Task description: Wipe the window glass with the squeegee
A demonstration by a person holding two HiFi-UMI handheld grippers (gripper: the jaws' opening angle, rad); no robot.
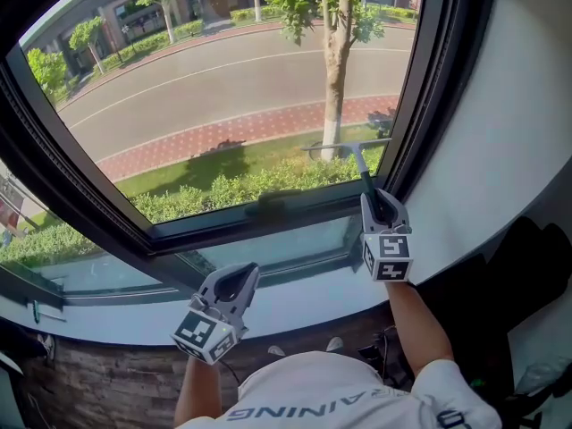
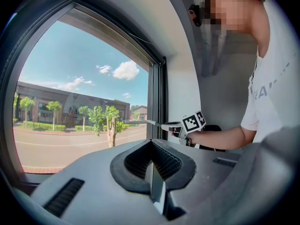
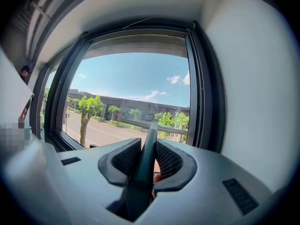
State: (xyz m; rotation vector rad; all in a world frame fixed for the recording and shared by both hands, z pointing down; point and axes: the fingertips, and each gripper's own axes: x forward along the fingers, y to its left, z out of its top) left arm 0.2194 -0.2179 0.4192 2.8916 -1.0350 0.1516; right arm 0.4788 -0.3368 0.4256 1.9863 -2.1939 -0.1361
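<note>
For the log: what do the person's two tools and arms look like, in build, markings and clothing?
Both the left tool and the right tool have smooth light-grey plastic bodies, with black ribbed pads lining the jaws. Each carries a white cube with black square markers. The person wears a white short-sleeved T-shirt with grey lettering.

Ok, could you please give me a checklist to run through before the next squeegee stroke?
1. Right gripper clamped on the squeegee handle: ok.
2. Blade touching the window glass: cannot tell.
3. Blade roughly level: ok.
4. Blade near the pane's top for a full stroke: not ok, it sits low.
5. Left gripper clear of the squeegee: ok, shut and empty.
</note>
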